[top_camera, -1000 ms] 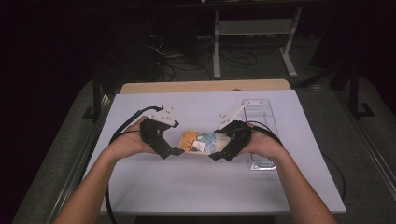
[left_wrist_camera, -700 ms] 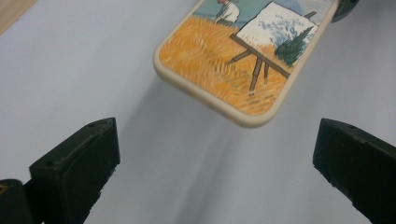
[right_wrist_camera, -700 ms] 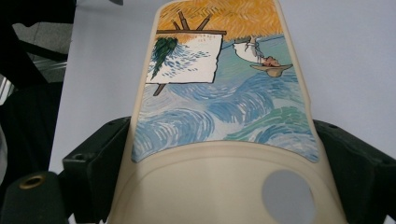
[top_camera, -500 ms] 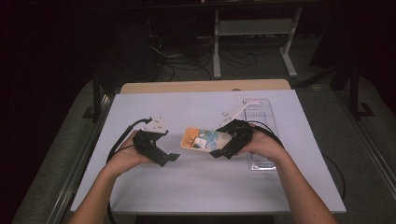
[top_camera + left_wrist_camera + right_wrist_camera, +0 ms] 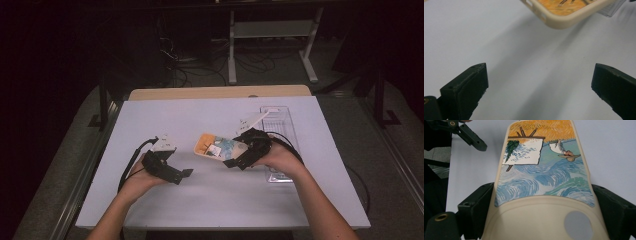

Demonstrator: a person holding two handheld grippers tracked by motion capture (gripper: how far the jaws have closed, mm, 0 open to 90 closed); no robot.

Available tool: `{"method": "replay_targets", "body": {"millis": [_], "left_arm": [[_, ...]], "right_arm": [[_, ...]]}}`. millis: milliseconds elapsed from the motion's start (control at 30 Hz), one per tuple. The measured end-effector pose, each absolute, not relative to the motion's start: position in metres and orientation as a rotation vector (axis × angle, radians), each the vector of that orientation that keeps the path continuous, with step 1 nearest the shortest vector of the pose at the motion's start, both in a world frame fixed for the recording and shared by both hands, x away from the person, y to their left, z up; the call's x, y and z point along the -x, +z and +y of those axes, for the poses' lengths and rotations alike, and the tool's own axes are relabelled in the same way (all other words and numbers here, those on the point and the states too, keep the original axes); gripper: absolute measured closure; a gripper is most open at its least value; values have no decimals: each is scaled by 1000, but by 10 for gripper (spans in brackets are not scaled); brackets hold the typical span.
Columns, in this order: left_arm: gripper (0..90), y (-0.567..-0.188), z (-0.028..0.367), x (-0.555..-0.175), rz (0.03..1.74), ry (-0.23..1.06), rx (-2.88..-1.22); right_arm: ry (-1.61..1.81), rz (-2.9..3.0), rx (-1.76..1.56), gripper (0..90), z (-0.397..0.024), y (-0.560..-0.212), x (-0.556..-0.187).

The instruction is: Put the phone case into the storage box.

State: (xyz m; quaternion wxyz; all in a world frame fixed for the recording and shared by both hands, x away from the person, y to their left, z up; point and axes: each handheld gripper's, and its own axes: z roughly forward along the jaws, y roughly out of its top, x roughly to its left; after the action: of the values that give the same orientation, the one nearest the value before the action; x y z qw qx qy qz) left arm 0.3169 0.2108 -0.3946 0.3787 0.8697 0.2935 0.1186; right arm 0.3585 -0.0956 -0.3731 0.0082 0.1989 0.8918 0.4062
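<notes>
Item: phone case (image 5: 219, 147), cream rim, painted back in orange, blue and white; we find it lifted off the white table (image 5: 210, 200), near its middle, clamped at one end by the right gripper (image 5: 234, 161), whose jaws press both long edges. Left gripper (image 5: 186, 174): jaws spread wide with nothing between them, held low over the table just left of the case, apart from it. Clear plastic tray (image 5: 278, 120): resting behind the right hand (image 5: 280, 159).

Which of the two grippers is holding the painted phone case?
The right gripper: its jaws clamp the phone case, while the left gripper hangs open, apart from it.
</notes>
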Motion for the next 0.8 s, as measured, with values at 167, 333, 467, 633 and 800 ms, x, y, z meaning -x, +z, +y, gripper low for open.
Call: {"method": "replay_targets", "body": {"millis": [167,333,467,633,800], "left_arm": [[7,-399,214,-314,795,303,-2191],[7,-405,212,-312,857,286,-2141],[7,-409,208,-309,866,269,-2124],[7,-410,206,-307,893,249,-2071],[7,-412,208,-307,883,273,-2062]], "right_arm": [[1286,2758,-714,105,-96,-372,-352],[1295,2721,-781,105,-97,-374,-347],[1294,2706,-816,105,-97,-378,-342],[1306,2680,-837,105,-96,-381,-337],[1319,2670,-853,105,-94,-383,-336]]}}
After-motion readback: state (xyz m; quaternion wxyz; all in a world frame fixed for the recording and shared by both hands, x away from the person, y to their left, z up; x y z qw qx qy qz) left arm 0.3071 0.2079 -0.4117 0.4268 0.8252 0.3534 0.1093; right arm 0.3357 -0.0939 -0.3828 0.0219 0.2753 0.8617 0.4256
